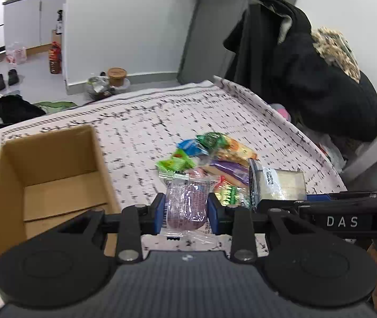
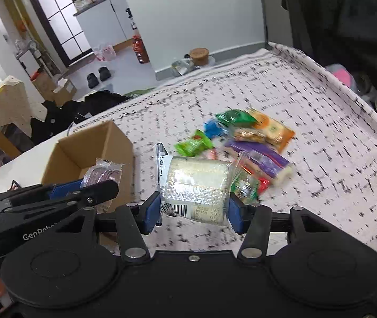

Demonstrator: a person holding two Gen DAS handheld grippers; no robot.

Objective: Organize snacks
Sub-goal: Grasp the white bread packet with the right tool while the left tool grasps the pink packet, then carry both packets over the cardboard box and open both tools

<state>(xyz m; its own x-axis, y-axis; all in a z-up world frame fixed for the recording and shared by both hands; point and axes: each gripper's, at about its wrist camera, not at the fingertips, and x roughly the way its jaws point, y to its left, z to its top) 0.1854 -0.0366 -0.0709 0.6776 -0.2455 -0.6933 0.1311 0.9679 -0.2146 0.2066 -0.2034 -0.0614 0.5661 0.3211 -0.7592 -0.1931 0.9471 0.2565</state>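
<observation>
My left gripper (image 1: 187,208) is shut on a clear-wrapped purple snack (image 1: 187,204), held above the table just right of an open cardboard box (image 1: 56,185). My right gripper (image 2: 194,213) is shut on a clear-wrapped pale cake roll (image 2: 196,185). The cake roll also shows in the left wrist view (image 1: 281,185), right of the purple snack. In the right wrist view the purple snack (image 2: 103,175) hangs over the box (image 2: 82,153). A pile of coloured snack packets (image 1: 215,156) lies on the cloth beyond both grippers; it also shows in the right wrist view (image 2: 244,135). The box looks empty.
A white cloth with black marks (image 1: 175,116) covers the table. Dark coats (image 1: 307,66) hang at the table's far right. Jars and bags (image 1: 109,82) sit on the floor beyond the far edge.
</observation>
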